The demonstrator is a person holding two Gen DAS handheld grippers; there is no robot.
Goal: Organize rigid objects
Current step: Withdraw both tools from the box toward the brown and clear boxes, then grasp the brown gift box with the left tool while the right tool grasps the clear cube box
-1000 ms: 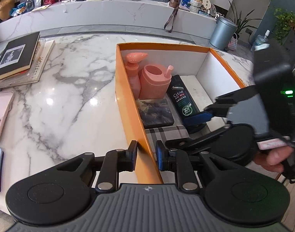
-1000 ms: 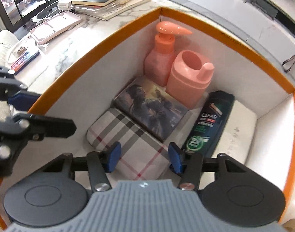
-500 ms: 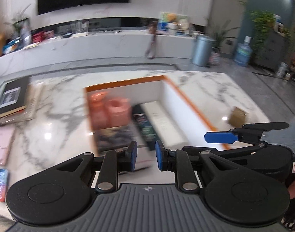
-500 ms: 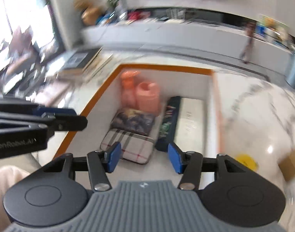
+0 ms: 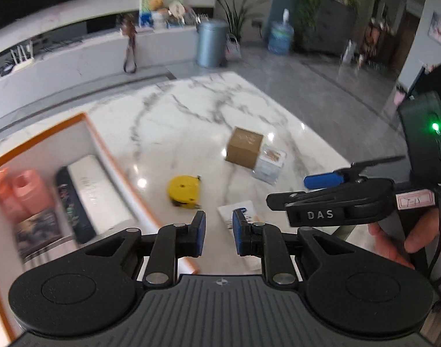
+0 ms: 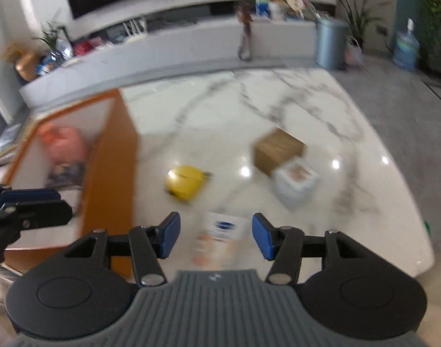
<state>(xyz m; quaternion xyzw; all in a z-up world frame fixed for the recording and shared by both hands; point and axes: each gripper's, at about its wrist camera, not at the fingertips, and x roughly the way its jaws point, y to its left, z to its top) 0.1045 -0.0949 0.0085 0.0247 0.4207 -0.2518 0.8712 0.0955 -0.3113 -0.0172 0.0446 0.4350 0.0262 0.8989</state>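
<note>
Box [image 5: 90, 133]: orange-rimmed, at left, already holding pink bottles and flat packs.
Left tool [image 5: 219, 232]: jaws narrowly apart, empty, above the table [image 5: 191, 110].
Tape measure [image 6: 185, 183]: yellow, loose beside the box.
Carton [image 6: 217, 238]: flat, white; likely next pick.
Right tool [image 6: 216, 237]: wide apart over it, needs lowering, then closing.
Small boxes [image 6: 278, 150]: farther right, still waiting.

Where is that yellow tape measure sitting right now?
The yellow tape measure lies on the marble table, between the orange box and the brown carton.
</note>
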